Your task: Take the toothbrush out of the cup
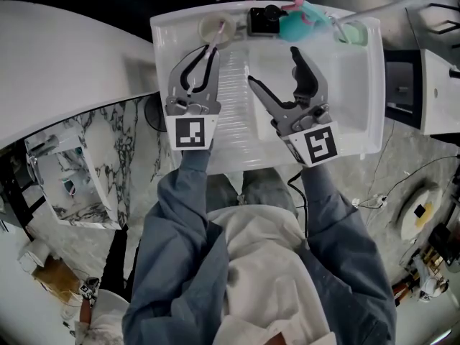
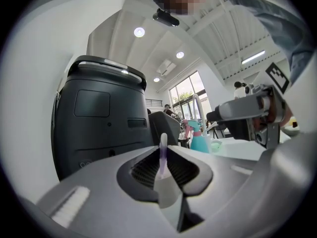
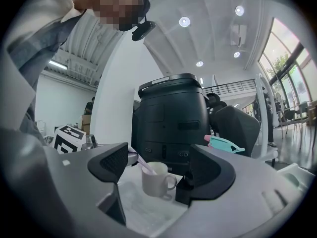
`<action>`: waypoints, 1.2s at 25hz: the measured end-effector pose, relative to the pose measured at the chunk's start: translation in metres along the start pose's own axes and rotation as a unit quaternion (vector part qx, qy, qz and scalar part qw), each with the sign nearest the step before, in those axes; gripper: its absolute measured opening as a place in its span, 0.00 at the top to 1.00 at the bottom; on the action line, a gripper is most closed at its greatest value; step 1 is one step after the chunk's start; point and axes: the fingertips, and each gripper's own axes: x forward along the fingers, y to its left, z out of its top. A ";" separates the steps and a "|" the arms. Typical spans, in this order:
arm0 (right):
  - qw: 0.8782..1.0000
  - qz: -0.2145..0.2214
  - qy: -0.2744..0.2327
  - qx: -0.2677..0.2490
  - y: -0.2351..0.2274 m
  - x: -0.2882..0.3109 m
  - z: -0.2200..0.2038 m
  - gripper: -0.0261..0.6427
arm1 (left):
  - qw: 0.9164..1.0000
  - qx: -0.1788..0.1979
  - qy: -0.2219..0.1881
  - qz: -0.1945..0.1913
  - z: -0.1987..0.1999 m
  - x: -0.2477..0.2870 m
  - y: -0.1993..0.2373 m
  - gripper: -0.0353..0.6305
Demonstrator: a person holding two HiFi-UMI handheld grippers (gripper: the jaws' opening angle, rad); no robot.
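Observation:
A white cup [image 1: 215,29] stands at the far left corner of the white basin [image 1: 352,99]. A pink-purple toothbrush [image 1: 213,46] leans out of it toward me. My left gripper [image 1: 210,53] is shut on the toothbrush handle just in front of the cup. In the left gripper view the handle [image 2: 163,155] stands upright between the closed pads of my left gripper [image 2: 166,172]. My right gripper [image 1: 271,65] hangs open over the middle of the basin, holding nothing. In the right gripper view the cup [image 3: 157,179] sits beyond the open right gripper [image 3: 156,165], with the toothbrush [image 3: 143,166] slanting out to the left.
Along the basin's far rim stand a black object [image 1: 264,20], a teal spray bottle [image 1: 298,21] and a green dish [image 1: 352,31]. A large black machine [image 3: 171,123] rises behind the basin. A white counter [image 1: 65,63] lies to the left.

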 end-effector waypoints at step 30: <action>1.000 0.011 -0.015 -0.007 0.097 -0.121 0.091 0.38 | 0.997 -0.019 -0.071 0.014 0.157 -0.191 -0.024 0.95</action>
